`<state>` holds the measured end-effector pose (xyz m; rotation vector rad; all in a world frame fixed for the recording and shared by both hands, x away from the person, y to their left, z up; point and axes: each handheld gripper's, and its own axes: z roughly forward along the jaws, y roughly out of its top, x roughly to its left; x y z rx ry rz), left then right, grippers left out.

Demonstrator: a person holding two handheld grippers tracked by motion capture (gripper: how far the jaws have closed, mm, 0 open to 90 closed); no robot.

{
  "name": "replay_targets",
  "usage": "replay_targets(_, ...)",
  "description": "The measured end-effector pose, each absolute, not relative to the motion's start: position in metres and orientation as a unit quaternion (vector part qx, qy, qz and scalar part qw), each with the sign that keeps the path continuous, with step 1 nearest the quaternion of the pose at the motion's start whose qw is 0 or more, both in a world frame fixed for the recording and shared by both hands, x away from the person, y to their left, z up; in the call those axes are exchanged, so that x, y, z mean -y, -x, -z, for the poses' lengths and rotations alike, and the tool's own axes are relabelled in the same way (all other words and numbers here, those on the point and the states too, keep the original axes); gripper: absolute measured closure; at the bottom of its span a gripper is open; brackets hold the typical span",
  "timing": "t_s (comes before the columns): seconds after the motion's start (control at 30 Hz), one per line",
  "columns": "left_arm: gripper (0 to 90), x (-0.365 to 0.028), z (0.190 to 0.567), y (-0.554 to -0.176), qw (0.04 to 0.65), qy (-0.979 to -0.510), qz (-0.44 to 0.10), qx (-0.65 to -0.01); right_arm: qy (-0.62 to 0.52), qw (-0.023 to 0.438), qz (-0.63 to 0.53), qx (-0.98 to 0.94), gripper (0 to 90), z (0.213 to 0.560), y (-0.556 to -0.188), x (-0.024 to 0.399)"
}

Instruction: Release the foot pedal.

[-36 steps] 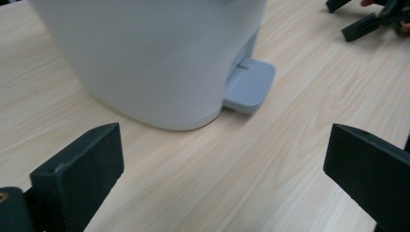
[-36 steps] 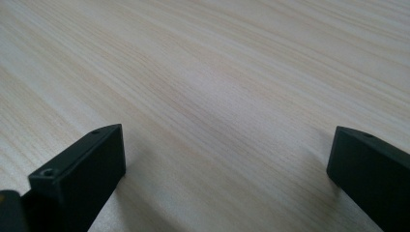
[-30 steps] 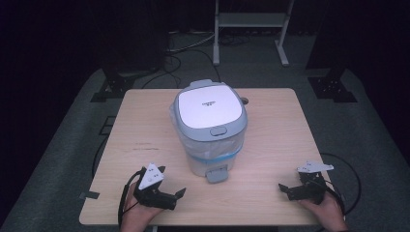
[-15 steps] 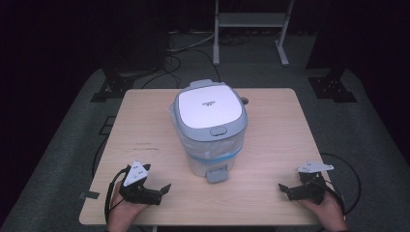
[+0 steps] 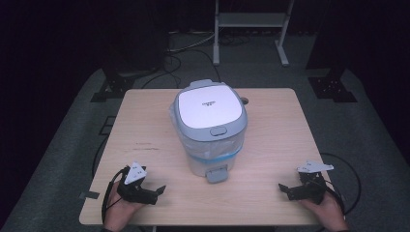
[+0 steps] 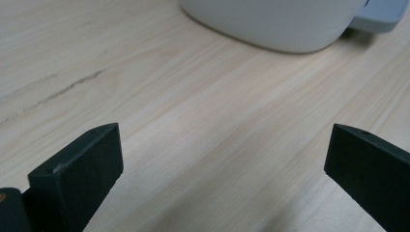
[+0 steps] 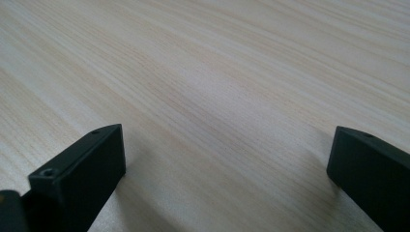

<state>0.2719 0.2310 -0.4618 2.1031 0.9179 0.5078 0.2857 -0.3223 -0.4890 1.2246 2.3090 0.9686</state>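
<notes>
**White rice cooker at centre, both hand-held grippers resting open near the front edge**

Pale wood grain covers the tabletop [image 5: 270, 145], which carries a white and light-blue rice cooker [image 5: 210, 128] at its middle. The cooker stands upright with its lid down; a small grey latch button [image 5: 218, 130] sits at the front edge of the lid, and a grey tab [image 5: 216, 174] juts out from the base toward the person. A blue band runs around the lower body.

The left hand-held gripper [image 5: 157, 191] lies low at the front left corner of the tabletop, held by the person's left hand [image 5: 121, 205], its jaws pointing right, toward the front of the cooker. In the left gripper view its two black jaws stand wide apart with nothing between them, bare wood below, and the rounded white base of the rice cooker [image 6: 270, 24] rises at the top of that view, well apart from the jaw tips. A faint dark scratch [image 6: 58, 92] marks the wood to one side.

The right hand-held gripper [image 5: 285, 189] sits near the front right corner, held by the right hand [image 5: 324, 208], its jaws pointing left. In the right gripper view its jaws are likewise spread wide and empty over plain wood.

Both grippers are well apart from the cooker, one on each side of it. Cables trail from each gripper off the front edge.
</notes>
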Motion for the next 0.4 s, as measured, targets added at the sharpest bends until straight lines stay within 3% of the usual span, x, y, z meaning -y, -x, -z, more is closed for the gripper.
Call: replay_targets(0.4,0.0,-0.2332,0.4719,-0.2765,0.373,-0.832,-0.190,-0.363,-0.432,0.176,-0.342,-0.815,0.0,0.4890,-0.2857,0.3223)
